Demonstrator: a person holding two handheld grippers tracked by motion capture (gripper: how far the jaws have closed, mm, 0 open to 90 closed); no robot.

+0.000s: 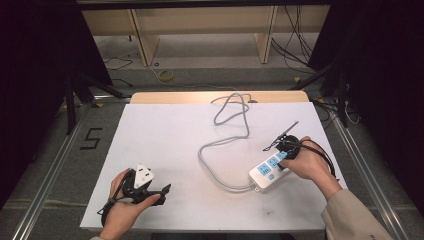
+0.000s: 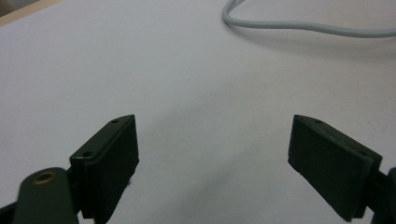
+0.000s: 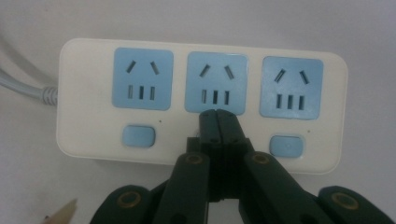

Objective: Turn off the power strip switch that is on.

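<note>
Right gripper view puts my right gripper (image 3: 217,114) with its jaws pressed together, tips over the middle switch of the power strip (image 3: 201,102), clamping nothing. From the high view, I see the strip (image 1: 270,170) lying near the table's (image 1: 165,135) right edge, its grey cord (image 1: 220,150) looping toward the far side. My left gripper (image 2: 212,154) sits near-left, jaws apart over bare white tabletop.

Middle switch of the power strip (image 3: 201,105) hidden behind the closed right hand-held gripper (image 3: 217,114), grey cable (image 2: 299,25) cut off by the frame edge, pencil tip (image 3: 60,213) cropped at the bottom
</note>
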